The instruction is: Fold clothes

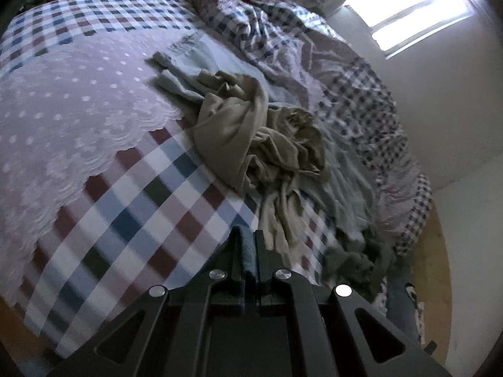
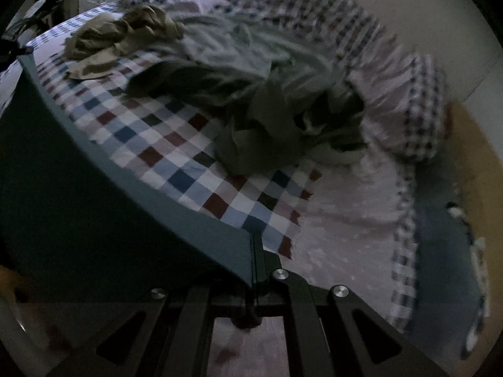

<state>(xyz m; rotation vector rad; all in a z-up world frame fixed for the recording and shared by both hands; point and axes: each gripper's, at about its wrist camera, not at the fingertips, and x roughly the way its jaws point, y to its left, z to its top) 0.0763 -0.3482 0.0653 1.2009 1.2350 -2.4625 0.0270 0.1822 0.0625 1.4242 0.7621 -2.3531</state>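
My left gripper [image 1: 249, 238] is shut on a thin strip of teal cloth [image 1: 248, 253] pinched between its fingers, low over the checkered bed sheet [image 1: 132, 220]. My right gripper [image 2: 255, 245] is shut on the same teal garment [image 2: 94, 204]. The garment spreads taut up and to the left and hides that side of the right wrist view. On the bed lie a crumpled tan garment [image 1: 251, 132] [image 2: 119, 37], a pale grey-green one [image 1: 345, 182] [image 2: 226, 47] and a dark green one [image 1: 355, 267] [image 2: 267, 116].
A pink lace cover [image 1: 63, 110] [image 2: 345, 235] lies over part of the sheet. A rumpled checkered quilt [image 1: 314, 47] [image 2: 408, 94] is heaped along the far side by the wall. Wooden floor [image 1: 430, 267] and a blue rug [image 2: 440, 251] border the bed. A bright window [image 1: 408, 9] is above.
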